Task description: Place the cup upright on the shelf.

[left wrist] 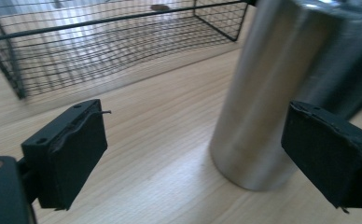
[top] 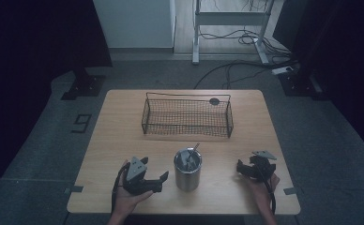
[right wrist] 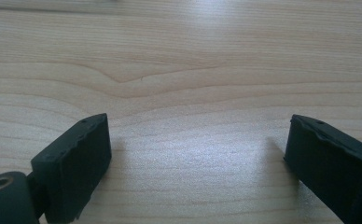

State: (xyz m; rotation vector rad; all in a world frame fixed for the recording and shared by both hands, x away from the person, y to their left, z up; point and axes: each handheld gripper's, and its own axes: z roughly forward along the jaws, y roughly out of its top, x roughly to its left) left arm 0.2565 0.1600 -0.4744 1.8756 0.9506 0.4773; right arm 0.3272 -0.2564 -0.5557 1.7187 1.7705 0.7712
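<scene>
On the near half of the tabletop [top: 124,140], roughly midway between the two hands, stands a steel cup [top: 187,169], upright, with a thin utensil [top: 193,151] leaning out of its mouth toward the far side (what kind of utensil is too small to tell). The left tool [top: 163,177] sits just beside the cup on its left, held from below by the left hand [top: 132,199], its tips pointing across at the cup's side. In the left gripper view its jaws stand wide apart with bare wood between them; the cup's steel wall [left wrist: 281,93] rises just past the right-hand jaw, near it but not pressed by either pad. Beyond it in that view runs the black wire basket [left wrist: 100,51].

In the high view that basket [top: 188,116] lies on the far half of the tabletop, well apart from the cup, its long side facing the person, with a small dark round spot [top: 214,101] at its far right corner.

The right tool [top: 240,168] rests to the right of the cup, apart from it, in the right hand [top: 263,185]. Its jaws are spread wide too, with plain wood grain between the pads [right wrist: 76,158].
</scene>
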